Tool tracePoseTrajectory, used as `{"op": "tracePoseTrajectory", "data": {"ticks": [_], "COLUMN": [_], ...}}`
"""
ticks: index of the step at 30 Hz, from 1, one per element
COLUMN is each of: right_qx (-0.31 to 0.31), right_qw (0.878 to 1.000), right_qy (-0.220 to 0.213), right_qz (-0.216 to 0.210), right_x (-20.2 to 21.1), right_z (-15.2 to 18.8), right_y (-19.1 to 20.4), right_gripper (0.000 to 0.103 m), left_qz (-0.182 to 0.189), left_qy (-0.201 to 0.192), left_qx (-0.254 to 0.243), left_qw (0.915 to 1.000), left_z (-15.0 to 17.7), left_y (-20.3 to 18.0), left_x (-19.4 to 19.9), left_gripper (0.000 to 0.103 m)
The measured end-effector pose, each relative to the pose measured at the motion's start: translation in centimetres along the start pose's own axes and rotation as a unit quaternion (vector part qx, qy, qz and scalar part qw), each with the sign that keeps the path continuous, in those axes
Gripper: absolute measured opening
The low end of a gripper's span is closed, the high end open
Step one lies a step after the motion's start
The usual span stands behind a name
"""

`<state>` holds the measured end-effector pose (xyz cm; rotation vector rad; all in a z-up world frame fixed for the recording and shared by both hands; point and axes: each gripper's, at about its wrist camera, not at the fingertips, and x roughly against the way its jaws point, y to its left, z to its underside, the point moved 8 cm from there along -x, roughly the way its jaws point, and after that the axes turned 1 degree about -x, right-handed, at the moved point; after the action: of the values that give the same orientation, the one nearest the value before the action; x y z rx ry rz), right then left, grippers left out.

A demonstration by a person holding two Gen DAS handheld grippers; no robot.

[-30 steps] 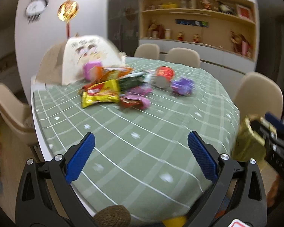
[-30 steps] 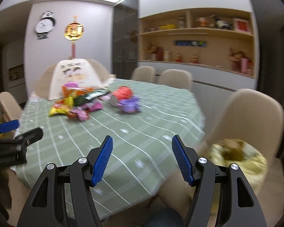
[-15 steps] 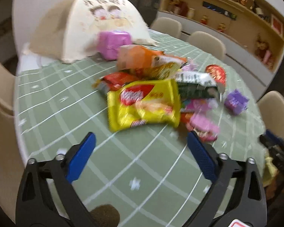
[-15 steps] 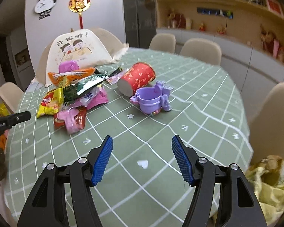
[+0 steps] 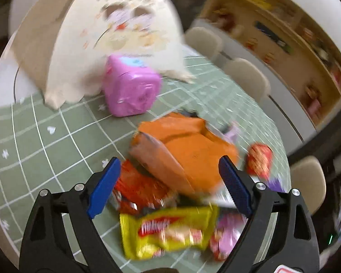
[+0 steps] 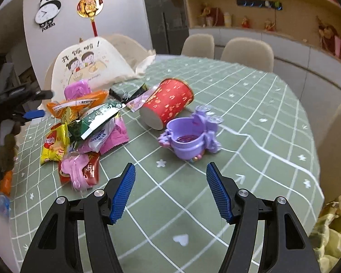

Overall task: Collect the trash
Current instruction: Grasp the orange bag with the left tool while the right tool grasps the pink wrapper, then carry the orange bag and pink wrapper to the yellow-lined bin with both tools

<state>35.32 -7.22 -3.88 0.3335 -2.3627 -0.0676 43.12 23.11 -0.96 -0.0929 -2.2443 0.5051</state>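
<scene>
The trash is a loose heap of snack wrappers toward the left side of the table (image 6: 250,104), short of its far edge. On top lies an orange bag (image 5: 193,150), torn open and puffed. Under it sit a red wrapper (image 5: 141,186), a yellow packet (image 5: 168,229) and pink wrappers (image 6: 79,170). All of it looks light, thin and crinkly. The film is probably slick, so a pinch on a flat face may slide off; a crimped end seam or a folded edge should hold better. The bags will collapse under the pads rather than resist.

The left gripper (image 5: 170,182) hangs over the heap with the orange bag between its blue pads (image 5: 104,186). Its jaws have just been closing a little but stand wide apart and press on nothing.

Just right of the heap lies a red paper cup (image 6: 168,104) on its side, stiffer but easily crushed; its rim looks like the best hold. Beside that sits a purple toy pot (image 6: 188,138), hard plastic.

The right gripper (image 6: 168,188) is spread wide and empty over bare cloth nearer the front edge. A yellow-green bag (image 6: 334,227) gapes off the right edge.
</scene>
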Motion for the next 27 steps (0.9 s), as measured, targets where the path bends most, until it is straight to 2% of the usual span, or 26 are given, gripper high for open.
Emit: {"op": "tracePoseTrajectory", "data": {"ticks": [1, 2, 3, 5, 9, 11, 13, 16, 19, 21, 27], "right_qx": [0.012, 0.032, 0.046, 0.084, 0.113, 0.109, 0.111, 0.139, 0.17, 0.182, 0.176], "right_qw": [1.0, 0.999, 0.999, 0.996, 0.993, 0.992, 0.989, 0.981, 0.978, 0.976, 0.98], "right_qy": [0.004, 0.007, 0.006, 0.008, 0.006, 0.011, 0.022, 0.04, 0.054, 0.067, 0.044], "right_qz": [0.002, 0.009, 0.013, 0.014, -0.011, -0.059, -0.097, -0.126, -0.111, -0.103, -0.08], "right_x": [-0.2, -0.5, -0.6, -0.7, -0.9, -1.1, -1.4, -2.3, -3.4, -3.9, -2.7], "right_z": [-0.1, -0.3, -0.3, -0.4, -0.9, -1.2, -1.2, -0.4, 0.5, 1.0, -0.3], "right_y": [0.4, 1.0, 1.5, 3.0, 5.0, 6.5, 8.4, 11.5, 13.3, 13.8, 12.4], "right_gripper": [0.061, 0.061, 0.061, 0.061, 0.061, 0.061, 0.061, 0.061, 0.057, 0.037, 0.037], "left_qz": [-0.014, -0.018, -0.018, 0.001, 0.023, 0.015, -0.006, -0.032, -0.035, -0.032, -0.025], "left_qy": [0.011, 0.019, 0.028, 0.042, 0.028, 0.016, -0.001, -0.021, -0.025, -0.024, -0.027], "left_qx": [0.012, 0.016, 0.019, 0.032, 0.039, 0.047, 0.047, 0.033, 0.026, 0.025, 0.012], "left_qw": [0.9998, 0.9995, 0.9993, 0.9986, 0.9986, 0.9987, 0.9989, 0.9987, 0.9987, 0.9989, 0.9992], "left_z": [-0.3, -0.2, -0.1, 0.7, 2.2, 3.1, 3.9, 4.6, 5.0, 5.1, 5.4], "left_y": [0.4, 0.7, 0.7, 1.0, 2.2, 3.4, 4.6, 5.6, 5.8, 5.7, 4.7], "left_x": [-1.3, -2.1, -2.8, -3.4, -1.1, 0.5, 1.8, 3.2, 3.7, 3.9, 4.0], "left_gripper": [0.083, 0.074, 0.056, 0.042, 0.026, 0.021, 0.017, 0.017, 0.017, 0.017, 0.015]}}
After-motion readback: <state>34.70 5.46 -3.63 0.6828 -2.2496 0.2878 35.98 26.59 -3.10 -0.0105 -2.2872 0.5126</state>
